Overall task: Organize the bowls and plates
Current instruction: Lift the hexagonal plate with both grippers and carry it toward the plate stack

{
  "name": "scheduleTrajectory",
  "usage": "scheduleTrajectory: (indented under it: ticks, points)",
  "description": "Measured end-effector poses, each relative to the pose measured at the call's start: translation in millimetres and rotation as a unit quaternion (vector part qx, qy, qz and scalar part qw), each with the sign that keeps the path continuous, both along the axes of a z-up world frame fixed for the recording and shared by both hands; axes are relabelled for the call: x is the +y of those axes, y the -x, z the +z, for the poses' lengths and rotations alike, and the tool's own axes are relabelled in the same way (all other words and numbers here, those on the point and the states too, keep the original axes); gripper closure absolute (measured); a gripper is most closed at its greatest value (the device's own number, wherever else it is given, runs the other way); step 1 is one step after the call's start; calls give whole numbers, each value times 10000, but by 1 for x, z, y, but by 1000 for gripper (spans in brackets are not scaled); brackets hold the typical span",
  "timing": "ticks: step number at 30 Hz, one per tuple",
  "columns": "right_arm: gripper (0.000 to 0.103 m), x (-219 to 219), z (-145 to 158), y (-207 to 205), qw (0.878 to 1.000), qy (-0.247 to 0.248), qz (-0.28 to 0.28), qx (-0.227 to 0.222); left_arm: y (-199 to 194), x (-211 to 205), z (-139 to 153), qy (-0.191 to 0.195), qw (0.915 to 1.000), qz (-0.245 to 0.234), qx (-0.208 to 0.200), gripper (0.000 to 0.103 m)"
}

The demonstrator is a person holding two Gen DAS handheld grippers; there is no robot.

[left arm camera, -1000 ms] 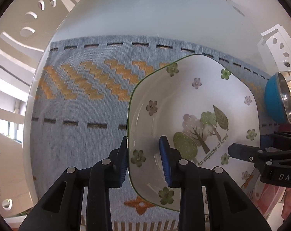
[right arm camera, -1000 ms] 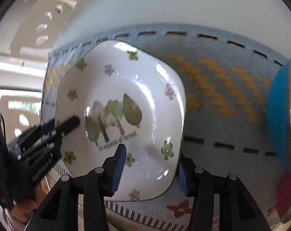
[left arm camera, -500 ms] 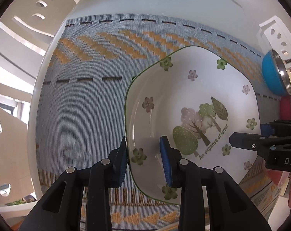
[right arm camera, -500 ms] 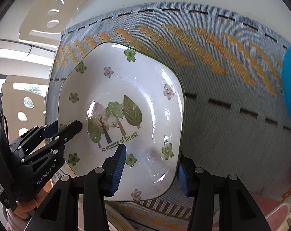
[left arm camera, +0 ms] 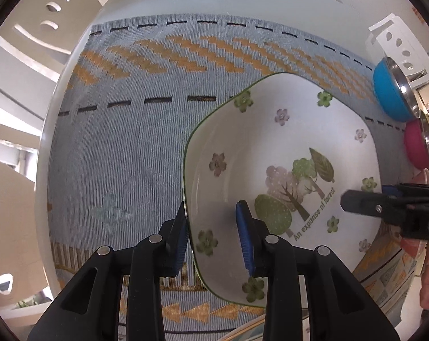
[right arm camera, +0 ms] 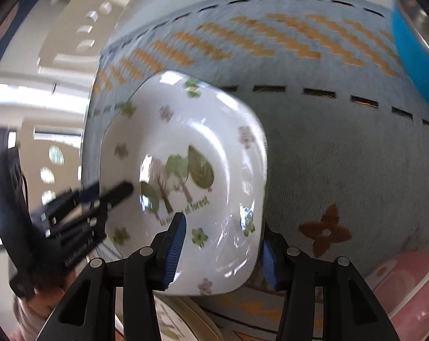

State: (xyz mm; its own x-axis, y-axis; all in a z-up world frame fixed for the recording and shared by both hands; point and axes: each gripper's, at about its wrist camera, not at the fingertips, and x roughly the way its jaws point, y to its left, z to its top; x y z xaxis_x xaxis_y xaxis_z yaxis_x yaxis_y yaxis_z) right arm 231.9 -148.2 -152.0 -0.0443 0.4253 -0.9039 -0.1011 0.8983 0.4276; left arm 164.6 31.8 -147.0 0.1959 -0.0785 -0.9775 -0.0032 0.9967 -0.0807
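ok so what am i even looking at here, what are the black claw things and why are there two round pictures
Each round picture comes from a fisheye camera mounted on a hand-held gripper, looking forward along its two black fingers. A person holds one in each hand; there is no robot arm. In the left camera's view, the left gripper clamps one rim of a white plate printed with trees and flowers. In the right camera's view, the right gripper clamps the opposite rim. Together they hold the plate over a grey-blue woven mat with orange zigzags. A blue bowl and a pink bowl sit at the mat's right side.
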Motion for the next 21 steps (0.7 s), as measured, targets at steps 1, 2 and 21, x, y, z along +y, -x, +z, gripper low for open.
scheduleTrajectory:
  ticks: [1, 2, 21]
  points:
    - [55, -2, -2, -2, 10000, 16, -96, -3, 1, -1, 0, -25, 10000, -35, -16, 73]
    - [56, -2, -4, -5, 9999, 38, -163, 13, -3, 1, 0, -18, 10000, -58, -33, 73]
    - [83, -34, 3, -15, 9970, -27, -779, -1, -27, 9, -1, 281, 9991, 291, 107, 72]
